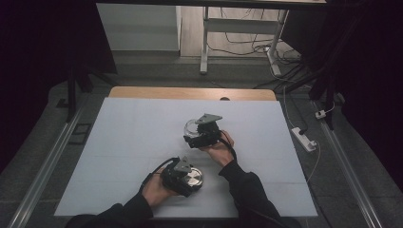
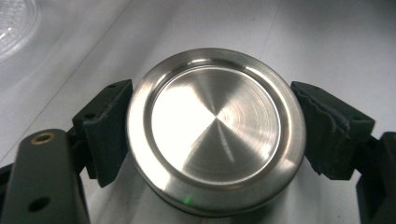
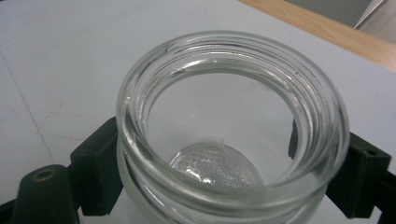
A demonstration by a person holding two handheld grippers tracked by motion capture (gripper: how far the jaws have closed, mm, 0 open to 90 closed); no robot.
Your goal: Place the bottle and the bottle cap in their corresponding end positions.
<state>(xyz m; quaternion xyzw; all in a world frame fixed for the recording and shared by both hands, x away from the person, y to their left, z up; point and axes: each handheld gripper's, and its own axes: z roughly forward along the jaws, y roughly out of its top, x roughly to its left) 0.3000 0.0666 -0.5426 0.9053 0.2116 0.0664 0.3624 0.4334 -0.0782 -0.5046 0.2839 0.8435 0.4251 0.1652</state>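
Observation:
A round brushed-steel lid point(image 2: 216, 135) sits between the black jaws of my left gripper point(image 2: 215, 135), whose pads press on its two sides; from above the lid point(image 1: 193, 177) lies low on the white mat near the front. My left gripper point(image 1: 183, 176) is held by a hand coming from the bottom. A clear glass jar point(image 3: 231, 126), mouth open and empty, stands upright in my right gripper point(image 3: 231, 168), pads clamped on its sides below the threaded rim. In the high view the jar point(image 1: 191, 127) and right gripper point(image 1: 202, 133) are near the mat's centre.
A white mat point(image 1: 119, 142) covers the table, with a wooden edge point(image 1: 190, 92) showing at the back. Behind the table stand a desk frame point(image 1: 205, 42) and loose cables; a power strip point(image 1: 304, 137) lies on the floor at right.

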